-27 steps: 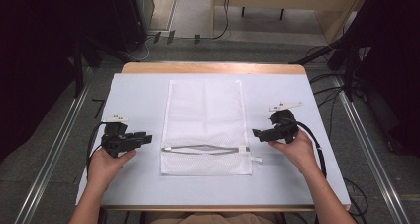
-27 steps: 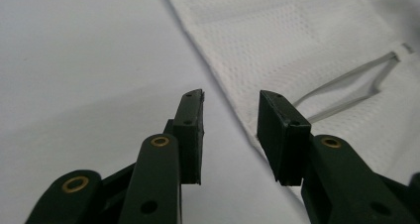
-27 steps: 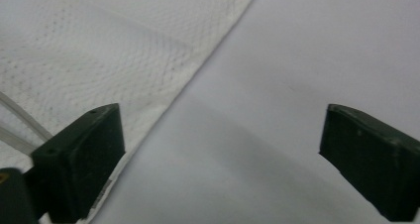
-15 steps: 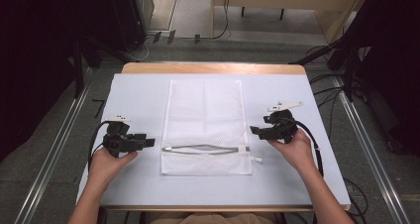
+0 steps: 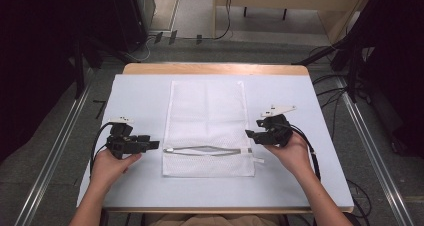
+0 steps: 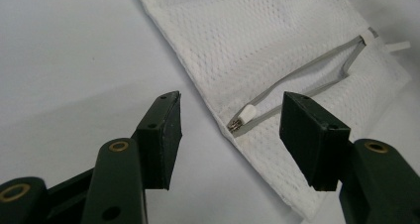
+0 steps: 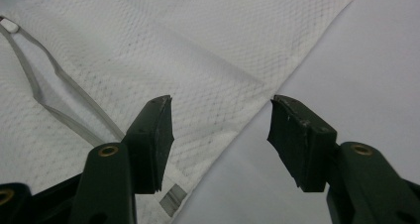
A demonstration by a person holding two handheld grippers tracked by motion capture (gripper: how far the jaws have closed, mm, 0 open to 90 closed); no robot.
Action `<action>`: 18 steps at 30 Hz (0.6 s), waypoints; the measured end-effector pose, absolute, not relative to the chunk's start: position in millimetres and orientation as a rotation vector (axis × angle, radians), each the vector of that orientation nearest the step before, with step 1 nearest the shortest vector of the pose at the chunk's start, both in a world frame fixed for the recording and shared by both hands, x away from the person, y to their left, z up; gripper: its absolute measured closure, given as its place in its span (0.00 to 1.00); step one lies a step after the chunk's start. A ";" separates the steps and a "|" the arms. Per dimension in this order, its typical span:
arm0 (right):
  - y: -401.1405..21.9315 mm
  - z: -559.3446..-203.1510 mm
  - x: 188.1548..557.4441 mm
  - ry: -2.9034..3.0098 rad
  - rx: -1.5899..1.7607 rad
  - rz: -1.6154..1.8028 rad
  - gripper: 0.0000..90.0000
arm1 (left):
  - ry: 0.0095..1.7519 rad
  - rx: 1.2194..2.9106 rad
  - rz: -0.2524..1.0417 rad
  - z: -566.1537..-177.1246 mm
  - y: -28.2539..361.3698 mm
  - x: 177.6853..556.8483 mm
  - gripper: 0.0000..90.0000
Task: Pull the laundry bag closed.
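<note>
Moved in toward the mesh bag from both sides since the earlier frames: left gripper now nearer the bag's left edge, right gripper now at its right edge. Lies flat on the white tabletop, this bag, midway between the left and right edges, long side running from the near edge toward the far edge. Runs across the bag's near end, a grey zipper, partly open, its two sides bowed apart. Points rightward, the left gripper, jaws spread wide and empty, just short of the bag's left edge; seen between those jaws in the left gripper view, the white zipper pull at the zipper's left end, untouched. Points leftward, the right gripper, jaws likewise spread wide and holding nothing; framed between them in the right gripper view, the bag's right edge, with bare tabletop beyond. Held from the near edge, each gripper in one hand, forearms reaching in.
</note>
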State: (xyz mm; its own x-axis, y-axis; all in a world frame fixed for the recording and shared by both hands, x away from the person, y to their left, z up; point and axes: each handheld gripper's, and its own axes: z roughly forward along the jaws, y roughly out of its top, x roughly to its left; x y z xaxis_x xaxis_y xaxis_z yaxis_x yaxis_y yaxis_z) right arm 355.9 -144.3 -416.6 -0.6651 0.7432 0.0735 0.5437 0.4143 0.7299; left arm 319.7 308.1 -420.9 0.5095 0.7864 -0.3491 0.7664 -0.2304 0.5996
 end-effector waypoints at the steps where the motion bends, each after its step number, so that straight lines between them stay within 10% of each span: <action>1: -144.3 -416.6 355.9 2.410 1.124 1.097 0.48 | 1.268 2.008 0.034 -420.9 308.1 319.7 0.46; 18: -135.8 -413.5 340.2 2.421 1.118 1.112 0.51 | 1.236 2.030 0.079 -417.9 297.4 330.8 0.53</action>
State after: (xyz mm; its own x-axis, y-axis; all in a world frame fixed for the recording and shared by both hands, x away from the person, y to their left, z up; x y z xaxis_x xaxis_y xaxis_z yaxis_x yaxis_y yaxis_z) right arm 340.2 -135.8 -413.5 -0.6736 0.7343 0.0835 0.5417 0.4138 0.7316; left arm 330.8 297.4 -417.9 0.5327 0.7872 -0.3108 0.7413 -0.2568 0.6201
